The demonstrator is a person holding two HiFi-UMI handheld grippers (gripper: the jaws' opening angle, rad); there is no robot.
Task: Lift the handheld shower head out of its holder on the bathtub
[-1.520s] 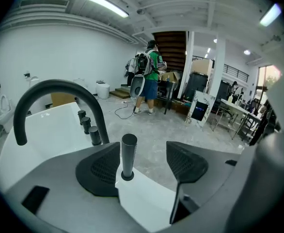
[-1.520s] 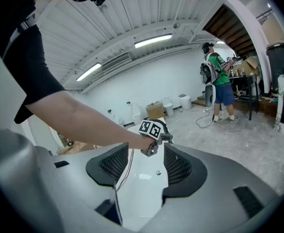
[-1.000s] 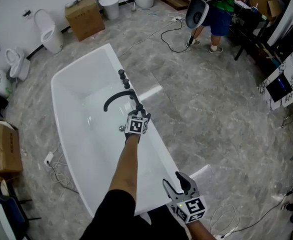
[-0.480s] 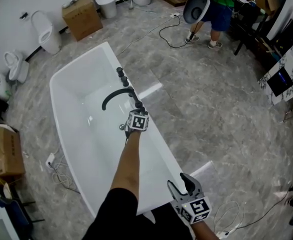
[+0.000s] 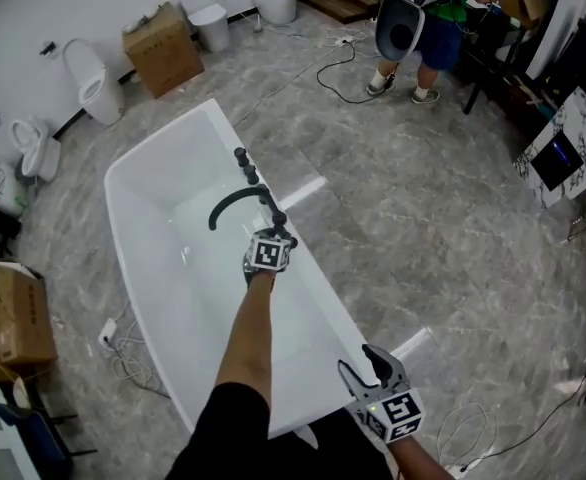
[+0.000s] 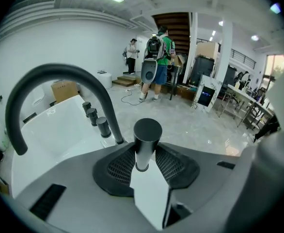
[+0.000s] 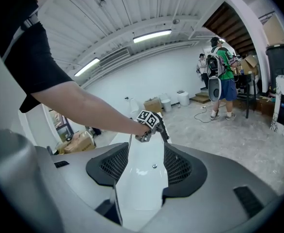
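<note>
Nearest to me, my right gripper (image 7: pixel 142 174) hangs with its jaws apart and nothing between them, only the white rim of the bathtub (image 7: pixel 138 198) ahead. Farther along that rim, my left gripper (image 6: pixel 143 161) has just been closing. Its pads now press both sides of the shower head (image 6: pixel 147 130), a dark cylinder standing upright between the jaws with its foot on the rim. Just beyond, to the left, rises the curved spout (image 6: pixel 59 74), then three dark knobs (image 6: pixel 94 118) in a row.
</note>
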